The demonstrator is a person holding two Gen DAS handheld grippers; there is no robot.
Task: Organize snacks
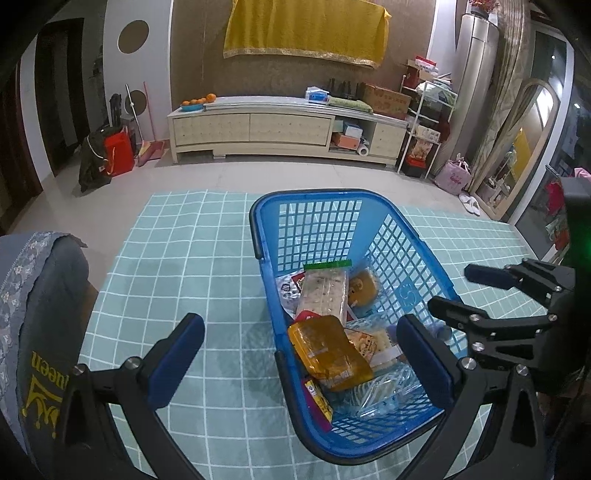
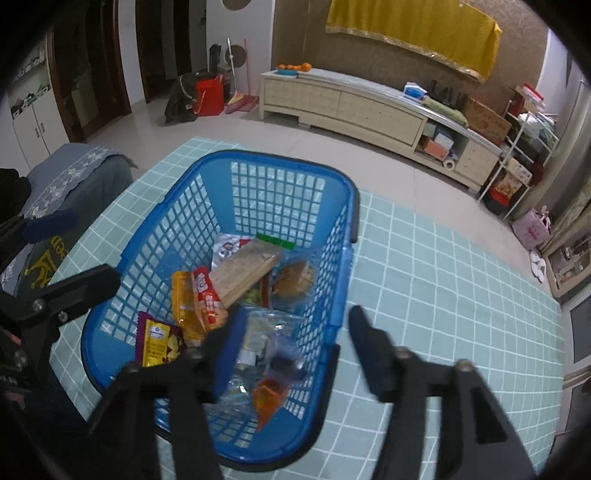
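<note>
checkered cloth (image 1: 177, 258), basket (image 1: 410, 293) lengthwise away

You see a blue lattice basket (image 1: 321, 225) on your pale teal cloth (image 1: 177, 258) with its white grid. Near in the basket lies an amber packet (image 1: 327, 350); far off hangs a yellow drape (image 1: 306, 29).

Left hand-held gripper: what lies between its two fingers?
In the left wrist view, bare checked cloth and the blue basket's near wall lie between them.
</note>
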